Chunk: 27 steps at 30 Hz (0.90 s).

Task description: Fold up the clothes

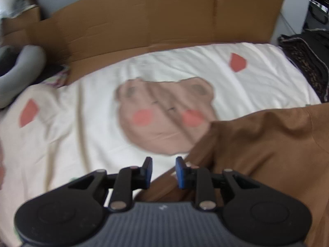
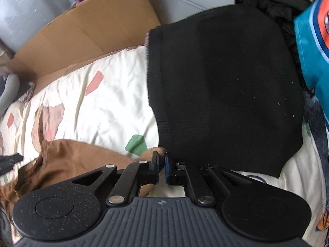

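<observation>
A brown garment [image 1: 267,144] lies rumpled on the cream bear-print bedsheet [image 1: 82,107], at the lower right of the left wrist view. Its near edge runs under my left gripper [image 1: 163,167], which stands open with a clear gap and its blue pads pressing on nothing. In the right wrist view the same brown garment [image 2: 72,158] lies at the lower left. My right gripper [image 2: 161,163] is nearly closed, with a corner of the brown cloth between its pads and poking out past the tips. The left gripper's black fingers [image 2: 10,161] show at the left edge of that view.
A folded black knit garment [image 2: 226,86] lies on the bedsheet [image 2: 107,107] just right of my right gripper. Flattened cardboard [image 1: 164,20] stands along the far side. A grey curved cushion [image 1: 20,72] sits far left, and teal and orange cloth [image 2: 310,51] far right.
</observation>
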### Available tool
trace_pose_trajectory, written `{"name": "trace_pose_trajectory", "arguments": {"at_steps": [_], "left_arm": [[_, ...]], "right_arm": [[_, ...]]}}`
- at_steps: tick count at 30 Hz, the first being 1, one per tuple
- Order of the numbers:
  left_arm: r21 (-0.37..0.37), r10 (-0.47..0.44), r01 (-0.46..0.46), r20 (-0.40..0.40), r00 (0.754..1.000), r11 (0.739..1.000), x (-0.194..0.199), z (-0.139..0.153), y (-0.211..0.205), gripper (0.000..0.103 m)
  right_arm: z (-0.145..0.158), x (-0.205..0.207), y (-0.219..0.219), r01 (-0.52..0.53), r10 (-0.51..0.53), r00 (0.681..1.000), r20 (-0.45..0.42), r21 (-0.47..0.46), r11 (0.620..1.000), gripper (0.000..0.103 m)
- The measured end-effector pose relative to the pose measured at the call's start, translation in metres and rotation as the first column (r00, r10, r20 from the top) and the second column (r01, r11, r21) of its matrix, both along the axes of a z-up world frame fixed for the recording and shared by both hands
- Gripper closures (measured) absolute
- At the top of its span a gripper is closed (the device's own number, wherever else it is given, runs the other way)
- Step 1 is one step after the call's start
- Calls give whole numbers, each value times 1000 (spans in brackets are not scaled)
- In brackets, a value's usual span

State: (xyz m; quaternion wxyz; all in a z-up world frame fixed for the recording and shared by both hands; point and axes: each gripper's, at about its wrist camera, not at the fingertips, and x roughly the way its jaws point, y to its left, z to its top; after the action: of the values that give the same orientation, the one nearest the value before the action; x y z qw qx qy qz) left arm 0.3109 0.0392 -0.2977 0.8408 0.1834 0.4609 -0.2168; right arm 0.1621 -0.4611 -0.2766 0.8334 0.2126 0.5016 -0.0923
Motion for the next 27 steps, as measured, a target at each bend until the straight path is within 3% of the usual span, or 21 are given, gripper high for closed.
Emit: {"name": "trace_pose_trajectory", "arguments": {"at_steps": [8,15,27], "left_arm": [[82,98,-100,36,995,992,-5,37,85,77],[121,165,-168,37,986,978,-11,47,133,77],[216,35,-33,-6,999,976,-39,50,157,76]], "right_arm": [[9,3,8,-4,5,1000,26,-15,1000,96],[18,11,18,-33,34,998,49,-31,999,96],[11,26,42,-109,110,993,44,-28,994,96]]}}
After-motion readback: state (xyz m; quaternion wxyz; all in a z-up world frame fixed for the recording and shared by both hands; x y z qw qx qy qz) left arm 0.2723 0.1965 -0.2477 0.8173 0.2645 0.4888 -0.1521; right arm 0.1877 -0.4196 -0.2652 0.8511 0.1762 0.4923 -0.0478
